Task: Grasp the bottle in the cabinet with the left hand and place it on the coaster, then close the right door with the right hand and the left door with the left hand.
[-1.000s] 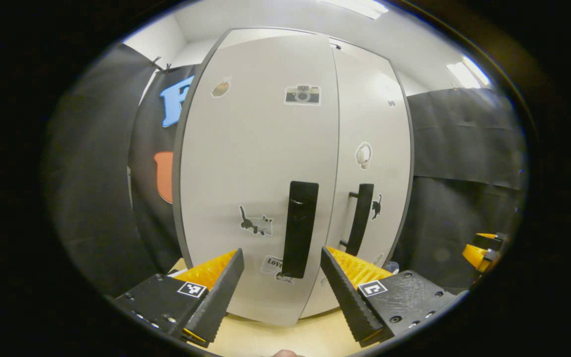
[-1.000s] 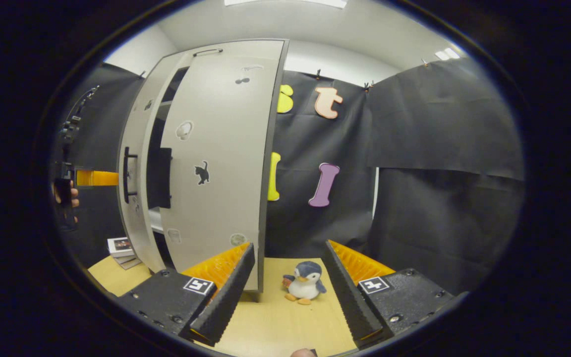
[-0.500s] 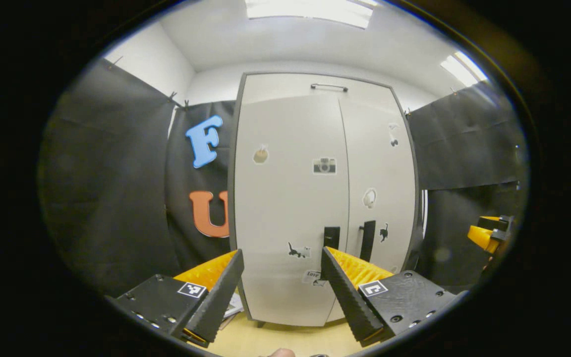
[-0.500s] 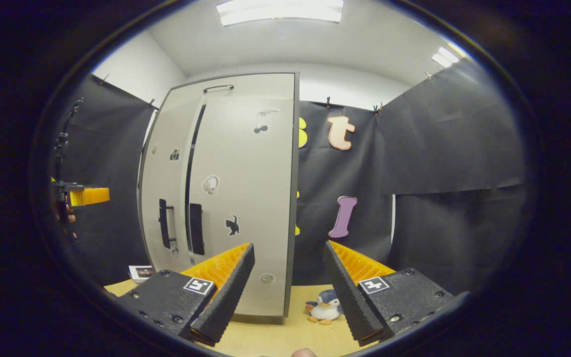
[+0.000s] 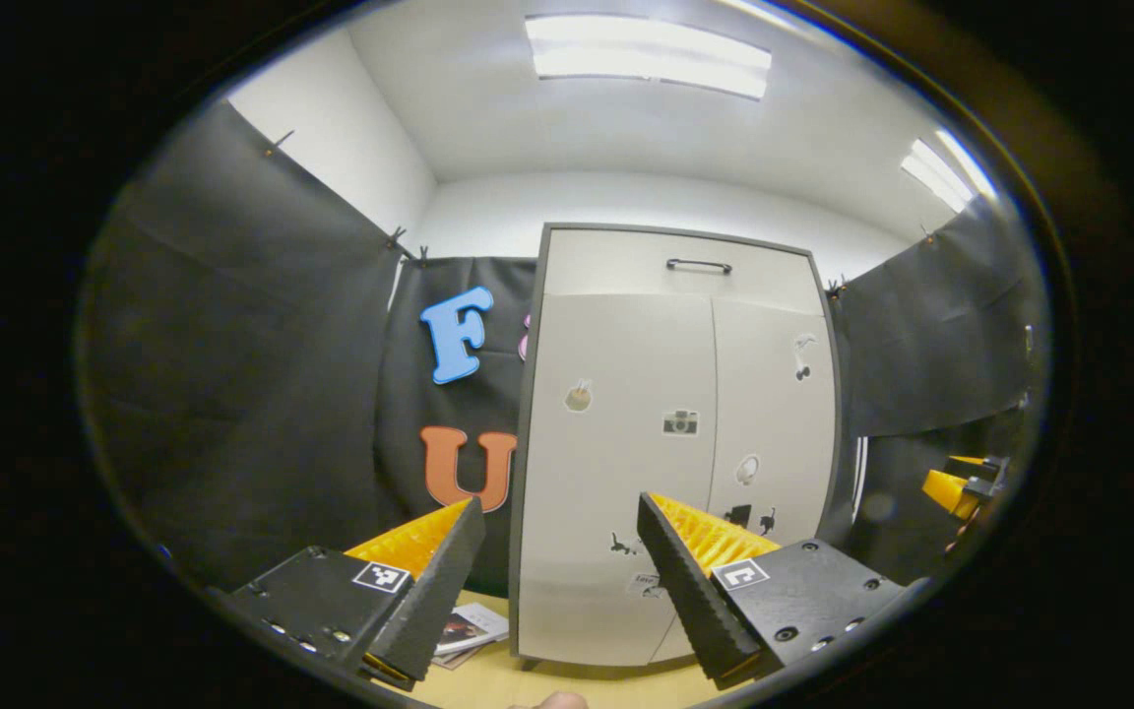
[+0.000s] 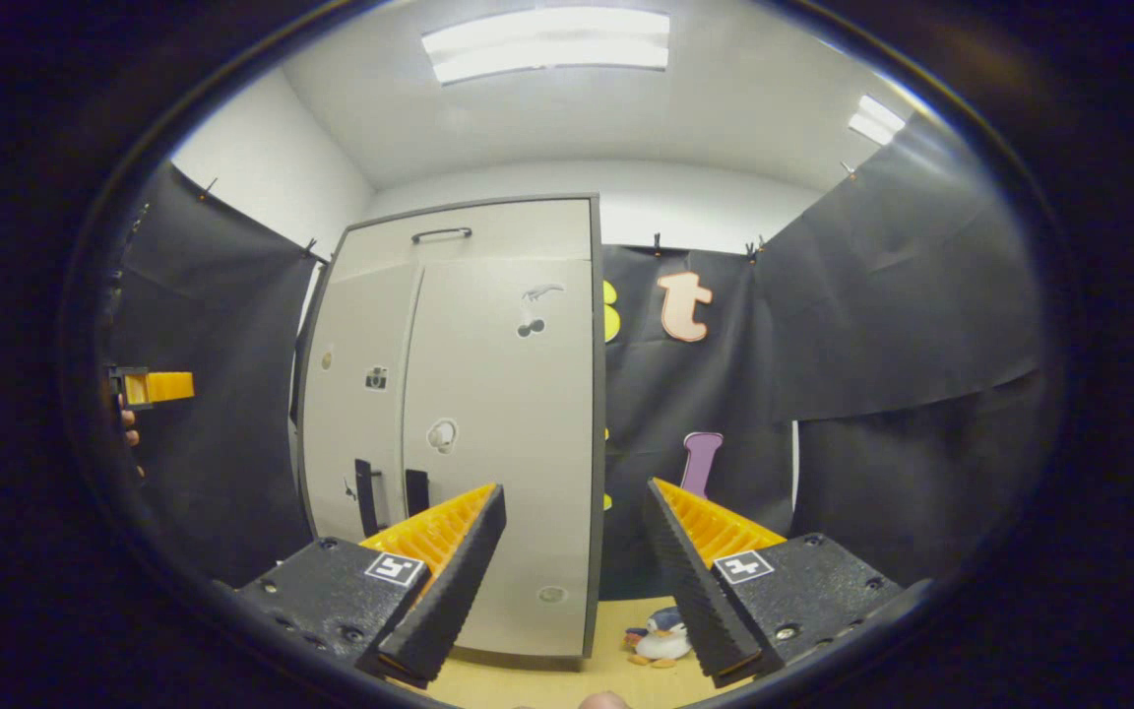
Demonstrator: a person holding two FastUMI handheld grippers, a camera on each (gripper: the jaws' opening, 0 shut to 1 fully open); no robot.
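Penguin toy [image 6: 663, 641] half hidden behind right gripper [image 6: 573, 551]; booklets [image 5: 466, 630] partly behind left gripper [image 5: 559, 561]

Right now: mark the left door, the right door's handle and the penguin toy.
left door [image 5: 606, 473], left gripper view, bare panel below the stickers.
right door's handle [image 6: 416, 492], right gripper view, middle of the dark bar.
penguin toy [image 6: 663, 642], right gripper view, its body.

Quick count: one cabinet [image 5: 675, 443] with two doors, the left door [image 5: 616, 473] and the right door [image 5: 774, 423]. Two black door handles [image 6: 367, 497] plus one small handle [image 5: 698, 265] up top. One penguin plush [image 6: 663, 640] on the counter [image 6: 567, 679], and one little stack of booklets [image 5: 469, 630].
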